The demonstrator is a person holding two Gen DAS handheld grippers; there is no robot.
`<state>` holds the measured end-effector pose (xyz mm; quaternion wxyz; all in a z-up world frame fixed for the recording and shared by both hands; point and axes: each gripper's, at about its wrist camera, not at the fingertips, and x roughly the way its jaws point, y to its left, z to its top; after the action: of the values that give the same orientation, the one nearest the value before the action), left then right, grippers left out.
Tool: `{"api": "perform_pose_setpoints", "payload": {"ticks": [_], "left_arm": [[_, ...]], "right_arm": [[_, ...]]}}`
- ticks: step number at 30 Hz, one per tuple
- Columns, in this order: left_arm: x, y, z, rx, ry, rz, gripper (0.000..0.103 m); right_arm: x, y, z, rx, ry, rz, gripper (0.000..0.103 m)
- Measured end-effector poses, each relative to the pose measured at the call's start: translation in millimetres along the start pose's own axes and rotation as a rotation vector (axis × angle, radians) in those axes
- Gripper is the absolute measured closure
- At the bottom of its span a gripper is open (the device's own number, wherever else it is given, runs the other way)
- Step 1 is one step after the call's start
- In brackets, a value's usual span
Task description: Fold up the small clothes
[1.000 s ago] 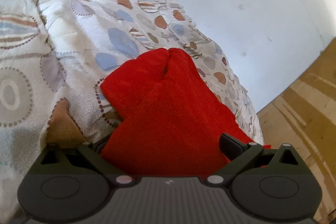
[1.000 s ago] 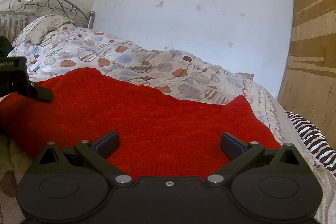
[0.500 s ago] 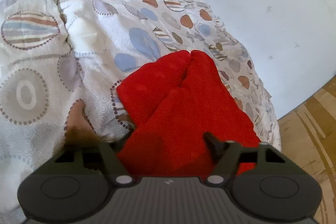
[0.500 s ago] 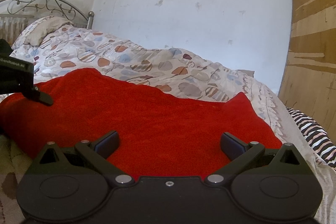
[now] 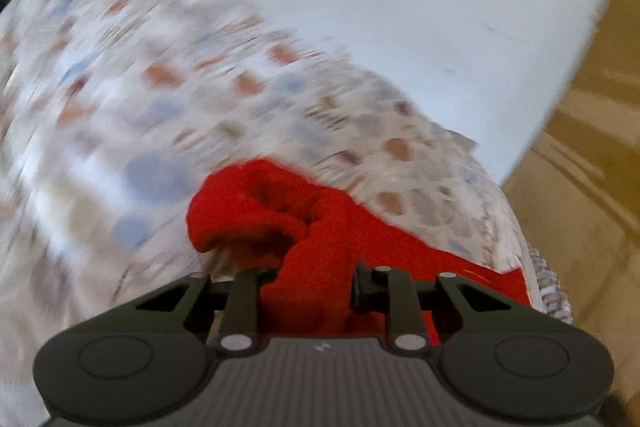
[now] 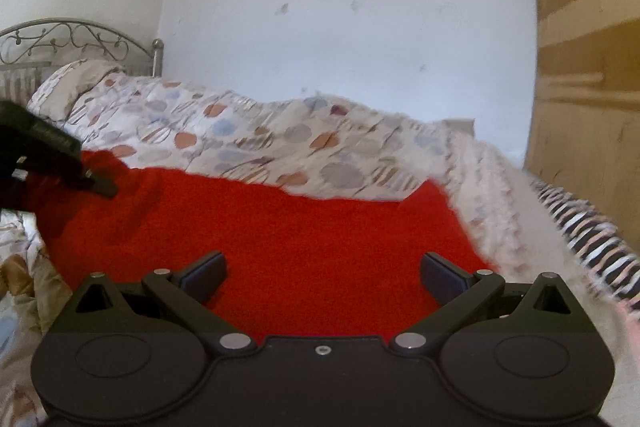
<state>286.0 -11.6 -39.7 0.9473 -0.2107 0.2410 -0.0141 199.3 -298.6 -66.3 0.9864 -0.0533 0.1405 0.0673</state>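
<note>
A red fleecy cloth (image 6: pixel 280 251) lies spread on a bed under a white quilt printed with blue, brown and striped ovals (image 6: pixel 256 139). The left gripper (image 5: pixel 308 291) has its jaws drawn in tight on a bunched fold of that cloth (image 5: pixel 316 239), and the pinched end rises in a crumpled loop in front of the fingers. The left wrist view is heavily blurred, so the quilt pattern there smears into streaks. In the right wrist view the left gripper (image 6: pixel 98 183) shows at the left edge, clamped on the cloth's far corner. The right gripper (image 6: pixel 322 273) hovers over the near part of the cloth with its jaws spread wide and nothing between them. A grey scrolled metal headboard (image 6: pixel 80 41) stands behind a matching pillow (image 6: pixel 70 87). A black-and-white striped fabric (image 6: pixel 580 231) lies at the bed's right edge, beside a brown wooden panel (image 6: pixel 588 67). No writing is legible on either gripper.
</note>
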Motion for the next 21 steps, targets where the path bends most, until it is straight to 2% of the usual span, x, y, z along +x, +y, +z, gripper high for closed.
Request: {"api": "perform_pose_setpoints", "payload": {"ticks": [4, 7, 13, 17, 21], "left_arm": [[4.1, -57.4, 12.1, 0.184, -0.003, -0.081, 0.079], [5.6, -110.8, 9.3, 0.358, 0.008, -0.165, 0.08], [-6.4, -195.4, -41.2, 0.698, 0.012, -0.312, 0.081], [-13.1, -219.5, -86.4, 0.918, 0.085, -0.391, 0.081], [-16.6, -220.1, -110.1, 1.019, 0.07, -0.372, 0.079]], "right_arm": [[-23.9, -26.3, 3.8, -0.071, -0.051, -0.119, 0.0], [-39.8, -58.0, 1.8, -0.057, -0.052, -0.217, 0.0], [-66.2, -121.2, -14.5, 0.052, 0.004, -0.414, 0.0], [-77.3, -145.9, -32.3, 0.139, 0.049, -0.48, 0.0], [-77.8, -156.2, -45.4, 0.184, 0.087, -0.488, 0.0]]}}
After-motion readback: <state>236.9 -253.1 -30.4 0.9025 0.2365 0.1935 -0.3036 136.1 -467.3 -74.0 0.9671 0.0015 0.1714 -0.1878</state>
